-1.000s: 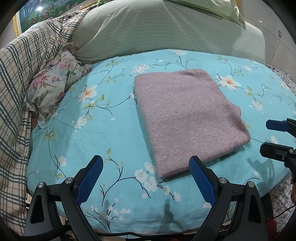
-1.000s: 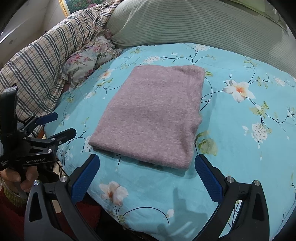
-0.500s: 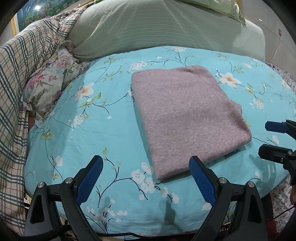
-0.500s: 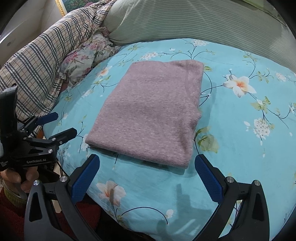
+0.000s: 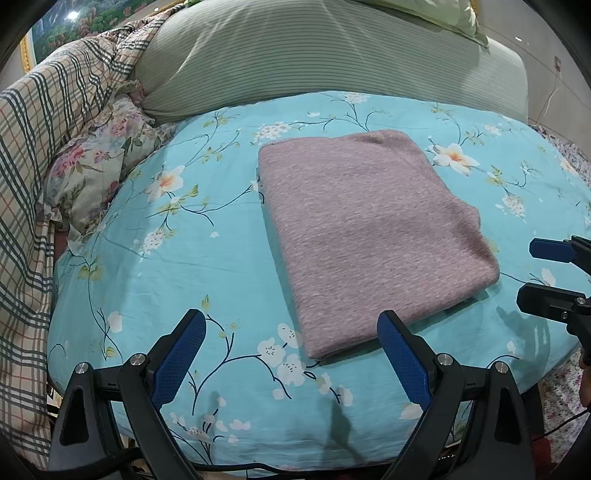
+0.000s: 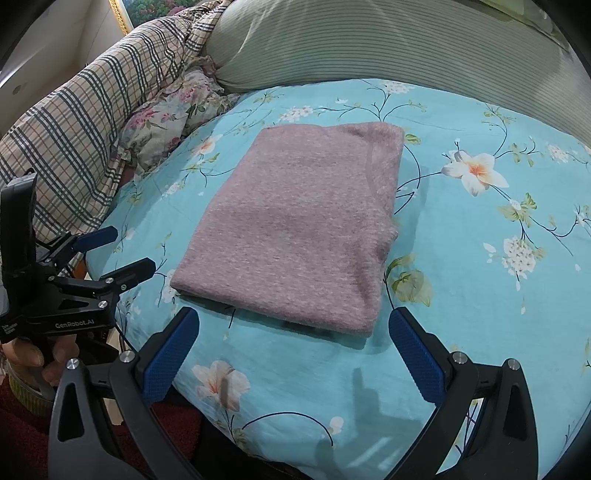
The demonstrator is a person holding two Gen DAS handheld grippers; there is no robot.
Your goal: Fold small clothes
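A bed dressed in a turquoise floral sheet (image 5: 155,266) fills both views; behind it a green striped bolster (image 5: 295,59), and off to the left side a plaid quilt (image 5: 40,122) heaped over a pink-flowered pillow (image 5: 92,173); a gilt-framed picture (image 6: 147,5) shows at the top edge of the right wrist view. Folded mauve knit garment (image 5: 365,236) lies flat on the sheet as a neat rectangle, thick edges stacked at its near side, untouched by either tool. Left gripper (image 5: 291,350) released, blue-padded fingers (image 5: 177,354) spread wide and empty; the garment sits just ahead of it and toward its right finger, the near corner of the cloth between the two tips but not in contact; its shadow falls on the sheet below. Right gripper (image 6: 295,350) likewise released, fingers wide, nothing held; the garment's near folded edge lies directly ahead, between the tips, clear of both pads. Each tool appears in the other's view: the right gripper at the far right edge of the left view, jaws parted; the left gripper at the left edge of the right view, jaws parted, a person's hand (image 6: 40,354) wrapped round its handle below. Both tools hover off the bed's near edge.
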